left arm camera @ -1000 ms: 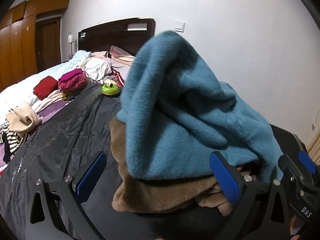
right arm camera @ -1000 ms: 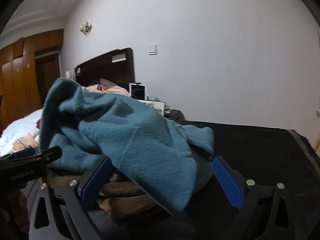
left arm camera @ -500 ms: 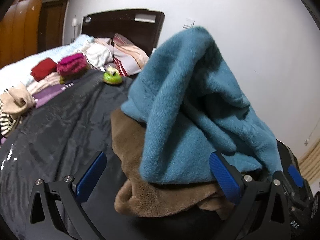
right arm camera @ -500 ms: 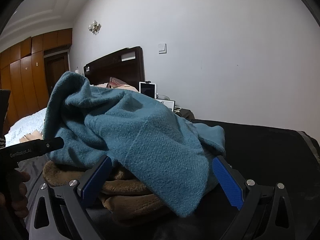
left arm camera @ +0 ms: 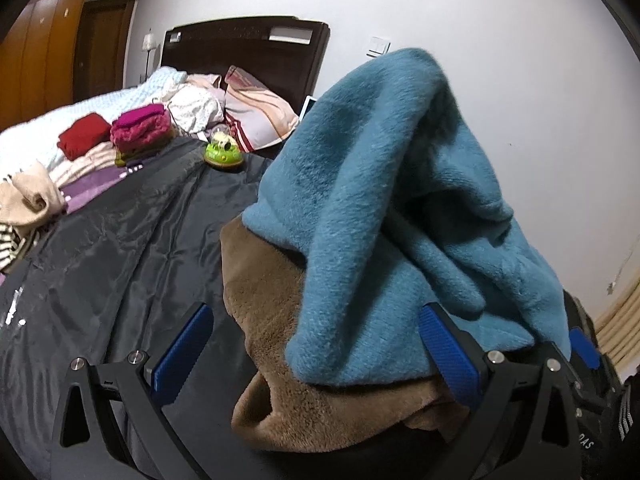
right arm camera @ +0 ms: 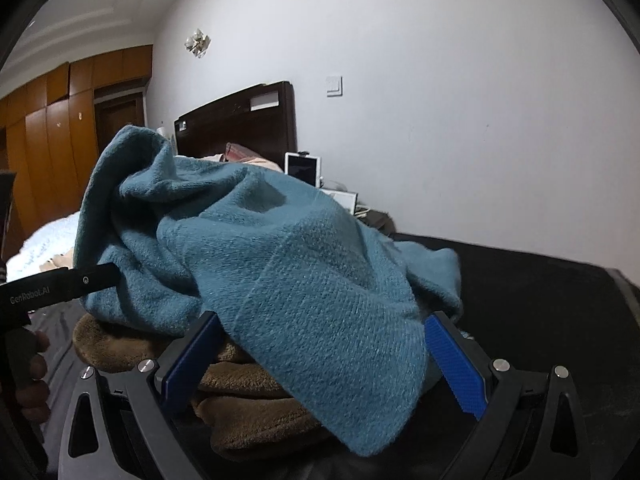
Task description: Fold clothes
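A crumpled teal fleece garment (left arm camera: 392, 208) lies heaped on a folded brown fleece garment (left arm camera: 280, 320) on the dark sheet (left arm camera: 112, 264) over the bed. My left gripper (left arm camera: 316, 360) is open, its blue pads on either side of the near edge of the pile. My right gripper (right arm camera: 324, 364) is open too, straddling the other side of the teal garment (right arm camera: 288, 272), with the brown garment (right arm camera: 240, 392) beneath. The left gripper's body (right arm camera: 52, 288) shows at the left of the right wrist view. Neither gripper grips cloth.
Folded red (left arm camera: 84, 134) and magenta (left arm camera: 140, 128) clothes, a beige garment (left arm camera: 28, 196) and striped cloth (left arm camera: 12, 244) lie at the bed's left. A green toy (left arm camera: 223, 152) and pillows (left arm camera: 256, 116) sit near the dark headboard (left arm camera: 248, 52). A tablet (right arm camera: 303, 168) stands by the wall.
Both grippers have moved closer to the pile and tilted slightly, so the garments loom larger. The clothes themselves have not shifted. Both jaws stay open.
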Available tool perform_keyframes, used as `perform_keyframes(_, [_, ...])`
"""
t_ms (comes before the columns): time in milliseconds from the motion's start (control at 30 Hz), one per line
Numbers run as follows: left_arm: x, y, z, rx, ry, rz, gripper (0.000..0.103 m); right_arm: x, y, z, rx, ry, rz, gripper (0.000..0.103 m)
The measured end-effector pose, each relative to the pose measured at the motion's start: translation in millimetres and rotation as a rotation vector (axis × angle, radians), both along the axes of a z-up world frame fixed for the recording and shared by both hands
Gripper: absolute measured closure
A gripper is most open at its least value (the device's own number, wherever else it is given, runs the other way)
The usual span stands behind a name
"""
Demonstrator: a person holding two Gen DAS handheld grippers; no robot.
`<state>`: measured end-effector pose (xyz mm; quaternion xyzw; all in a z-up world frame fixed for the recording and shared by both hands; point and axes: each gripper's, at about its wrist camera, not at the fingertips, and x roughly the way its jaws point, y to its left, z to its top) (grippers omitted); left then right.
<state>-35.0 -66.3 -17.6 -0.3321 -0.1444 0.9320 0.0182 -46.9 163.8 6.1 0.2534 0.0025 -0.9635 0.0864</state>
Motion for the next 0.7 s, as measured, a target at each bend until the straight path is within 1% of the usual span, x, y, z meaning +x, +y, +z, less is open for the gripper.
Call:
perform_keyframes(133, [0, -1, -1, 0.005, 0.023, -0.014, 0.000, -2, -1, -3, 0.025, -0.012, 0.025, 0.001])
perform_keyframes(267, [-2, 1, -5, -0.003, 0.013, -0.028, 0.000, 2, -6, -6, 0.064, -0.017, 0.081, 0.001])
perform_keyframes(333, [-3, 0, -6, 0.003, 0.007, -0.030, 0.000, 2, -7, -7, 0.081, -0.018, 0.087, 0.001])
perform_keyframes(400, [-3, 0, -7, 0.005, 0.002, -0.031, 0.000, -1, -9, -9, 0.093, -0.027, 0.086, 0.001])
perform_keyframes(500, [-5, 2, -7, -0.017, -0.001, -0.032, 0.000, -9, -10, -14, 0.133, -0.043, 0.055, 0.001])
perform_keyframes(567, [-5, 4, -6, -0.031, 0.005, -0.037, 0.000, -13, -8, -15, 0.128, -0.049, 0.047, 0.001])
perform_keyframes(700, [-9, 2, -3, -0.021, -0.002, -0.058, 0.000, -20, -5, -15, 0.104, -0.057, 0.043, 0.001])
